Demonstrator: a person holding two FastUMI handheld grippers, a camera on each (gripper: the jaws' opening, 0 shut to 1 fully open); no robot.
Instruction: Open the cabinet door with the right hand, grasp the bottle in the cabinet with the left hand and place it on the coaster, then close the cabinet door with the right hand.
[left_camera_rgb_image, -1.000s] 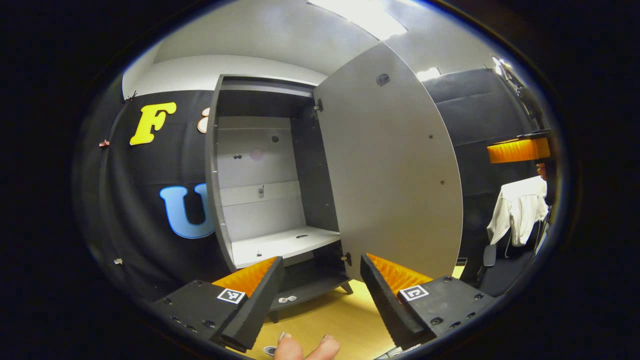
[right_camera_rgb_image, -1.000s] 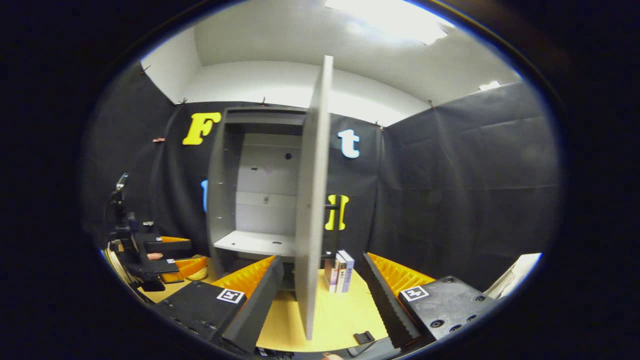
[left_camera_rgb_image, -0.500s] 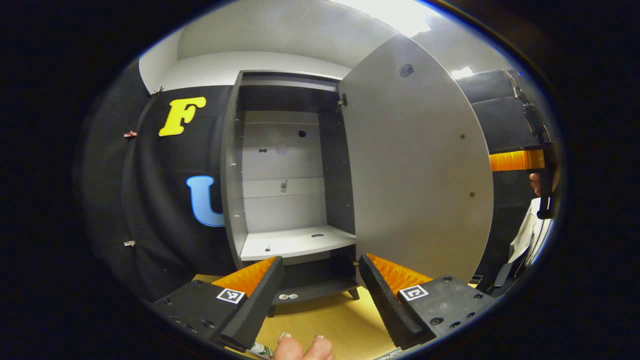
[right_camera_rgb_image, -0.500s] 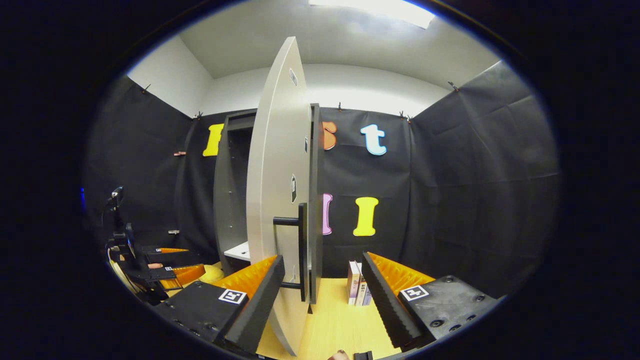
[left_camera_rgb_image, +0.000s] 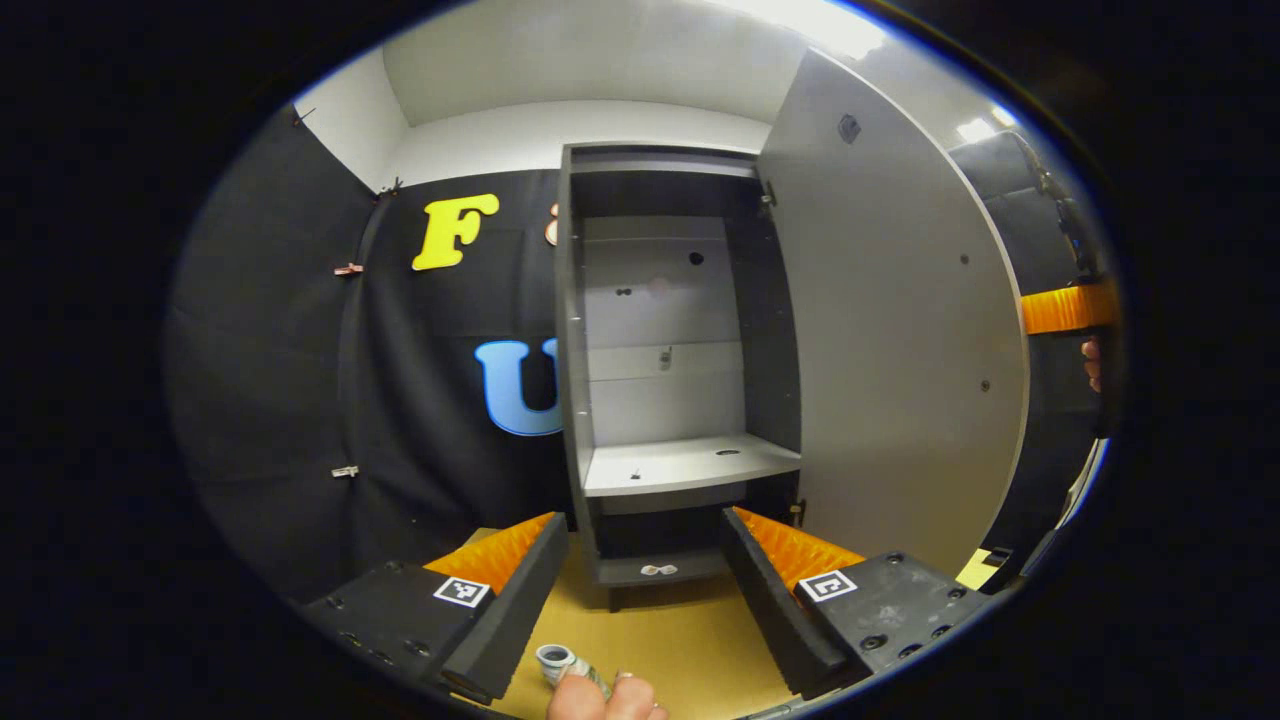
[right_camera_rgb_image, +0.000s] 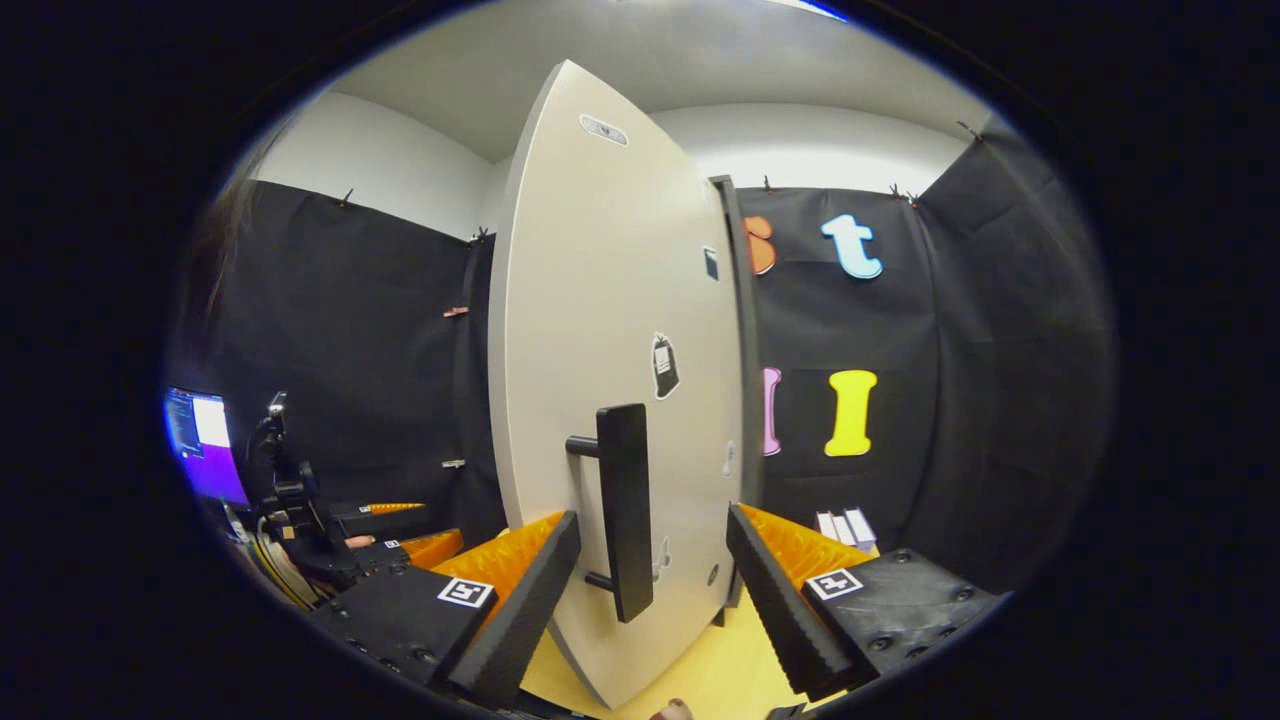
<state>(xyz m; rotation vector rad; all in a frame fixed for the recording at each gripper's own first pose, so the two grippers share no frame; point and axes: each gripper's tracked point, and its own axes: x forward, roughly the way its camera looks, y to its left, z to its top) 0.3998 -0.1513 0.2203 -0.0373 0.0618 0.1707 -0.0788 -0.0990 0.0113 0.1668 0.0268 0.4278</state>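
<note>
- Bottle (left_camera_rgb_image: 560, 662) lies low on the worktop (left_camera_rgb_image: 680, 640) beside a hand, out of the cabinet (left_camera_rgb_image: 680, 330); no coaster is discernible, so placement is uncertain.
- Cabinet door (right_camera_rgb_image: 610, 330) stands open; closing remains.
- Left gripper (left_camera_rgb_image: 635, 575) fingers apart, empty.
- Right gripper (right_camera_rgb_image: 650, 580) fingers apart, straddling the door handle (right_camera_rgb_image: 625, 510) without clamping it.

A small grey-capped bottle (left_camera_rgb_image: 556, 660) at the left gripper view's bottom edge, mostly hidden behind a person's fingers (left_camera_rgb_image: 600, 698).
</note>
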